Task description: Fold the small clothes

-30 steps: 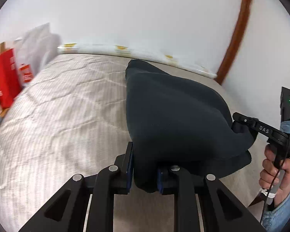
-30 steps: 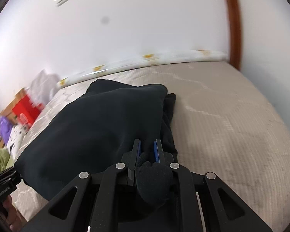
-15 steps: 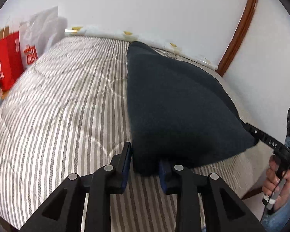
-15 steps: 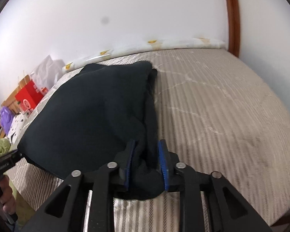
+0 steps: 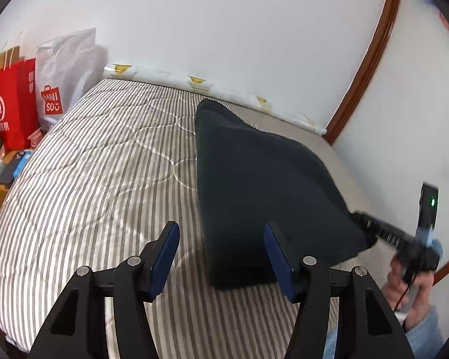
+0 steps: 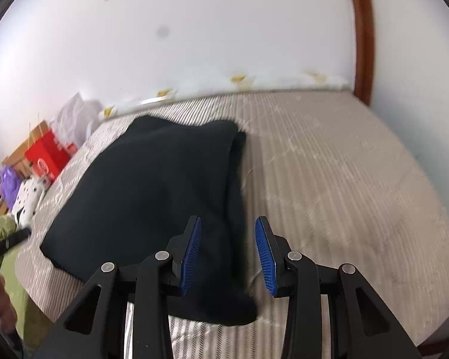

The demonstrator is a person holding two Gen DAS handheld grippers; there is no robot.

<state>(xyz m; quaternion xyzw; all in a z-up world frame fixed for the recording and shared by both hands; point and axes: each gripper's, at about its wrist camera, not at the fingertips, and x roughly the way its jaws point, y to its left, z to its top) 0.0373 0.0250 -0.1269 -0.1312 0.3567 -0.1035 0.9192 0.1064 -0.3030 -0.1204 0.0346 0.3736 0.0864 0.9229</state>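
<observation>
**Both grippers let go of the folded garment**

The left gripper (image 5: 221, 257) and right gripper (image 6: 227, 254), clamped on the dark garment (image 5: 263, 185) half a second ago, now gape wide and empty. It lies folded on the striped bed (image 5: 104, 173); this fold looks done.

White walls (image 5: 224, 30) meet a striped mattress (image 5: 104, 164), brown trim (image 5: 371, 59).

A home bedroom: a striped quilted mattress (image 5: 110, 179) fills the room against white walls, with shopping bags (image 5: 49, 89) and a spotted plush toy (image 6: 30, 197) crowded beside the bed.
</observation>
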